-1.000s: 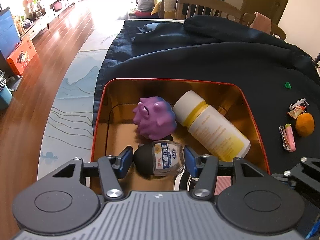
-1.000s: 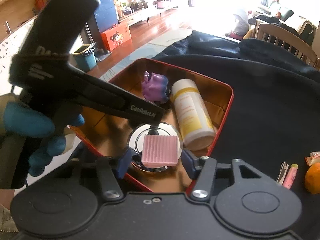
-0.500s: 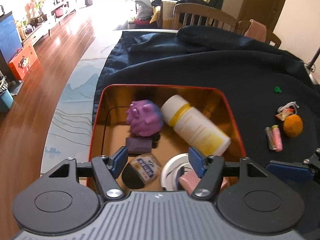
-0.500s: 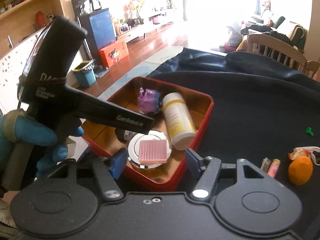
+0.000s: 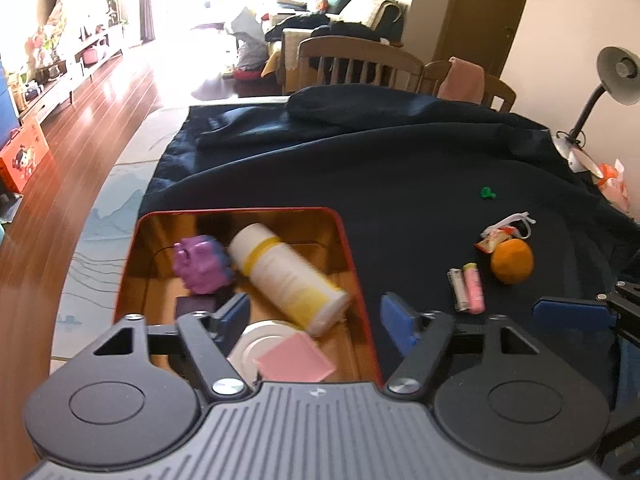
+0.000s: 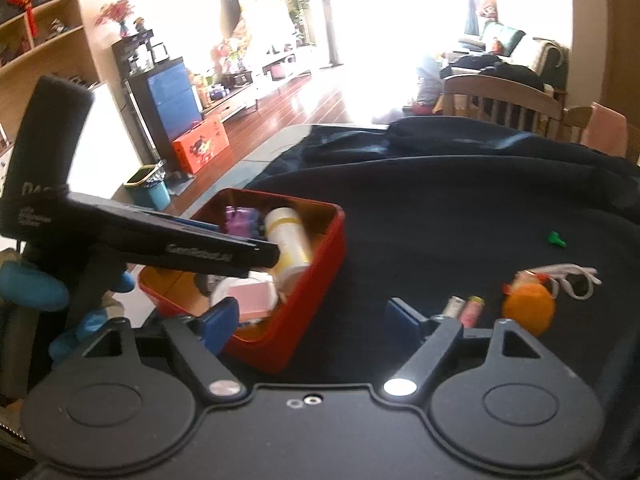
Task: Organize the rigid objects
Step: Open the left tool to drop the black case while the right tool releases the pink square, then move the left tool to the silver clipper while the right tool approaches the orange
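Note:
A red tin box [image 5: 352,256] [image 6: 320,256] sits on a dark cloth. It holds a purple toy [image 5: 202,264], a white and yellow bottle [image 5: 288,276], a round white lid [image 5: 256,340] and a pink ribbed pad [image 5: 296,360]. My left gripper [image 5: 316,320] is open and empty above the box's near right corner. My right gripper [image 6: 312,320] is open and empty, raised over the cloth at the box's right side. To the right on the cloth lie an orange [image 5: 512,260], a pink lighter [image 5: 474,288] with a silver one beside it, and a snack packet [image 5: 494,238].
A small green piece [image 5: 487,193] lies farther back on the cloth. A desk lamp [image 5: 616,80] stands at the far right. Wooden chairs [image 5: 356,60] stand behind the table. The left gripper's black body [image 6: 160,240] crosses the right wrist view over the box.
Both grippers have risen and drawn back from the box and shifted right. The small labelled bottle left between the left fingers is in the box, now hidden behind the left finger.

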### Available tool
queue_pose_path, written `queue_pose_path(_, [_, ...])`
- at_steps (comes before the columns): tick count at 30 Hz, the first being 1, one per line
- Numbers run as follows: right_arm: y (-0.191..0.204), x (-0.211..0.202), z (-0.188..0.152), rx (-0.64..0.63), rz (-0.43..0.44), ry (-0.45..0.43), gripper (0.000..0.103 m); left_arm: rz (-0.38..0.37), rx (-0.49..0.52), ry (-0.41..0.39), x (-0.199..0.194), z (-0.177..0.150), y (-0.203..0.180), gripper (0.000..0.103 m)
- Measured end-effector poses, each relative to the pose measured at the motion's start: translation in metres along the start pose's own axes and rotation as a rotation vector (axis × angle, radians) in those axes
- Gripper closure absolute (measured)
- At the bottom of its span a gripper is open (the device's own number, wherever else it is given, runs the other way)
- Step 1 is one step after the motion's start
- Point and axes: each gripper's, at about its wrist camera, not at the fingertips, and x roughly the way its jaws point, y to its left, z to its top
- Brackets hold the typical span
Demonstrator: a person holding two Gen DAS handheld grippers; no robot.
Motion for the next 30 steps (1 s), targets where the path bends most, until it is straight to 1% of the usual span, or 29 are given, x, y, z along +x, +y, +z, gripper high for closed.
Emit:
queue_pose_path(4, [-0.024,-0.008,-0.004,0.041,-0.027,-0.008,0.017,-0.002,0.016,-0.010,-0.001,0.001,-0.019,0.024])
queue_pose_path(6, [-0.034,-0.012,-0.005,0.054,-0.042,-0.016,0.011,-0.004,0.018,-0.011,0.000,0.000,-0.027,0.024])
queue_pose_path(7, [-0.040,-0.014,-0.006,0.058,-0.051,-0.025,0.005,-0.007,0.020,-0.011,0.001,0.000,-0.031,0.024])
queue_pose_path(8, [-0.045,-0.017,-0.007,0.062,-0.057,-0.033,0.001,-0.009,0.022,-0.012,0.002,0.000,-0.036,0.024])
queue_pose_path(11, [-0.060,-0.020,-0.009,0.071,-0.062,-0.036,0.001,-0.010,0.039,-0.011,0.006,0.000,-0.051,0.024])
queue_pose_path(13, [-0.068,-0.020,-0.010,0.064,-0.080,-0.031,0.001,-0.013,0.047,-0.010,0.009,0.001,-0.061,0.021])
queue_pose_path(20, [-0.103,-0.025,-0.013,0.078,-0.114,-0.029,0.001,-0.011,0.081,-0.009,0.027,0.005,-0.094,0.021])
queue_pose_path(25, [-0.125,-0.024,-0.018,0.086,-0.119,-0.014,0.001,0.014,0.137,0.010,0.048,0.002,-0.118,0.021])
queue_pose_path(30, [-0.140,-0.020,-0.024,0.083,-0.116,0.018,0.001,0.036,0.162,0.041,0.070,-0.005,-0.133,0.021])
